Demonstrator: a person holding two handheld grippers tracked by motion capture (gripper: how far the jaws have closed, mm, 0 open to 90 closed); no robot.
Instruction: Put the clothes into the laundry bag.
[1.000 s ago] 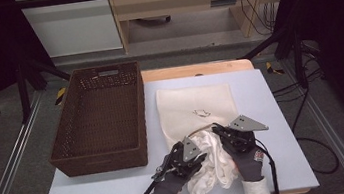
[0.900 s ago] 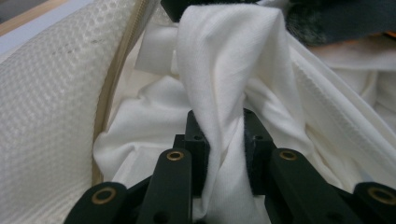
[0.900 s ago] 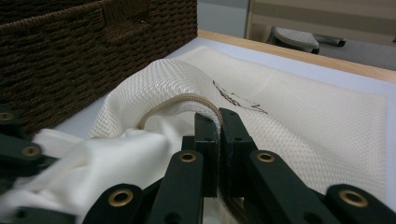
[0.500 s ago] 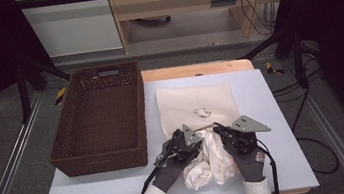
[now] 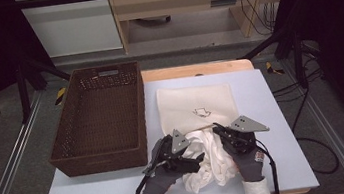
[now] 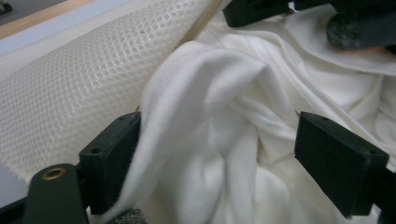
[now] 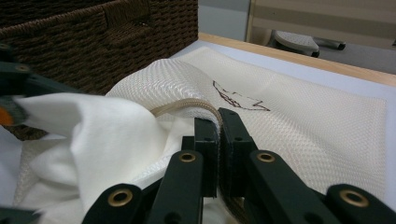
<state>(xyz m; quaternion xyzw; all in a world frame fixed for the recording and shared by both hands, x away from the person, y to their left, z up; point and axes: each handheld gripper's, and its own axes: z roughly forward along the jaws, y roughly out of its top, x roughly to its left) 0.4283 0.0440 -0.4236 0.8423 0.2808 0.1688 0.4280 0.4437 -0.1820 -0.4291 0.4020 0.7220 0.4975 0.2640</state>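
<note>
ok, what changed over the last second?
The left gripper moved from left of the white garment in over it, jaws open around a fold. More of the garment now sits at the mesh bag mouth. The right gripper stays shut on the bag's rim. Basket and bag unmoved.

Left gripper [image 6: 219, 154] jaws spread wide; right gripper [image 7: 218, 140] jaws pinched together; both gloved hands low, side by side, near table edge.
</note>
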